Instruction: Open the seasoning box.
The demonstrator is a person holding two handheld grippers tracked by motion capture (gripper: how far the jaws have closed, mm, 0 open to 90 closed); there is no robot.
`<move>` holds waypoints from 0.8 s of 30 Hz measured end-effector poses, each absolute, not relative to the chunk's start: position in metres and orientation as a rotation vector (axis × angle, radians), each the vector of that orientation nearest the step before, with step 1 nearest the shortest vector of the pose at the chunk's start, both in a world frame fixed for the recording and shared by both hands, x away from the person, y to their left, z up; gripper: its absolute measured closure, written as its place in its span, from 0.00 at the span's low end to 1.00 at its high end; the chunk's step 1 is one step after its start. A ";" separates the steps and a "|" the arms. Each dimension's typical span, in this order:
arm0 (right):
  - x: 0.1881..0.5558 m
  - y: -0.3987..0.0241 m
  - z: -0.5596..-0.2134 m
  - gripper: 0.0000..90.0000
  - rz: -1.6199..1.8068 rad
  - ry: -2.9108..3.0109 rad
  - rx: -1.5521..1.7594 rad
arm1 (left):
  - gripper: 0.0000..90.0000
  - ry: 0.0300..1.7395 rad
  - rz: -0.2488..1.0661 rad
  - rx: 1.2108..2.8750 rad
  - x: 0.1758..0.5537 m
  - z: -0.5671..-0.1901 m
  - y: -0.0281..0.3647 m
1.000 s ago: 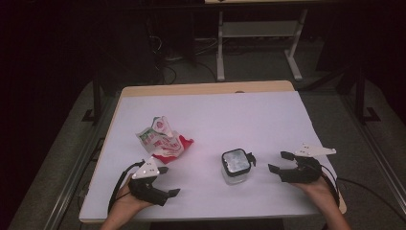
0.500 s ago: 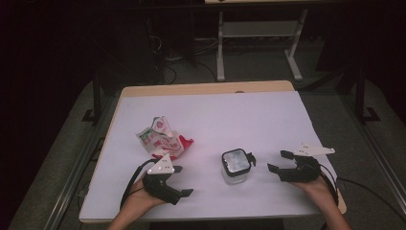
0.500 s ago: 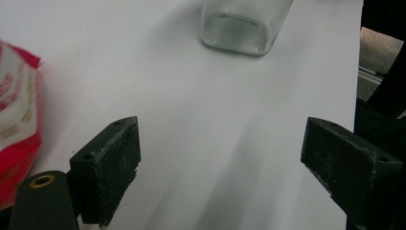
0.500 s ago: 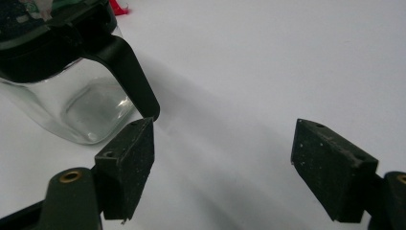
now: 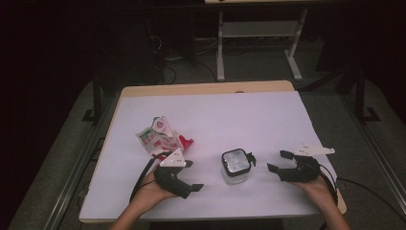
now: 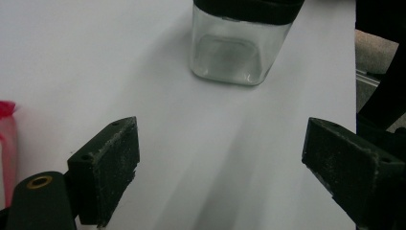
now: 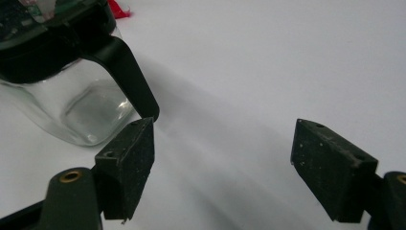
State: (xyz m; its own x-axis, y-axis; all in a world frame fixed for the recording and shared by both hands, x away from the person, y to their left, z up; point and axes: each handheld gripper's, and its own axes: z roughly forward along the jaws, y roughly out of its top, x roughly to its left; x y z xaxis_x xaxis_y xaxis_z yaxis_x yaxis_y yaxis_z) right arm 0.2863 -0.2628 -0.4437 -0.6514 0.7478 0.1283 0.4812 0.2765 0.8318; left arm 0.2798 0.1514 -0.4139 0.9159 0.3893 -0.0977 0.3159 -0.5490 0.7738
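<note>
Jar [image 5: 236,166] sits on the white table [image 5: 215,115], near the front edge, between both grippers; left gripper [image 5: 187,176] has slid in from about 8 o'clock toward the jar, jaws wide open and empty, so a grab looks close; right gripper [image 5: 277,161] waits at the jar's 3 o'clock, open and empty too; crumpled packet [image 5: 160,136] lies at 10 o'clock; what is inside the jar is hard to make out.

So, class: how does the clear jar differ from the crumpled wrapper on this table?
The jar is clear glass with a black lid; the wrapper is white, red and green. The jar stands upright and square; the wrapper lies crushed and shapeless. The jar sits between both grippers; the wrapper lies beyond the left gripper. Both rest on the white table.
</note>
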 end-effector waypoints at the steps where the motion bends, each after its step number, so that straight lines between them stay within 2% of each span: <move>1: 0.286 -0.263 -0.443 0.25 1.315 2.260 1.130 | 0.14 0.493 0.107 2.190 0.281 -0.413 0.150; 24: 0.287 -0.264 -0.444 0.25 1.325 2.264 1.141 | 0.13 0.330 0.097 2.191 0.305 -0.407 0.087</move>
State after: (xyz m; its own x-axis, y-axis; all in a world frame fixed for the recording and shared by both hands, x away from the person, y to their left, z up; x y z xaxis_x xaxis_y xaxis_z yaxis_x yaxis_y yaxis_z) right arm 0.2869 -0.2639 -0.4441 -0.6488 0.7475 0.1429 0.4906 0.2672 0.8294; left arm 0.3048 0.0868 -0.4068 0.9614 0.2705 -0.0494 0.2007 -0.5673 0.7987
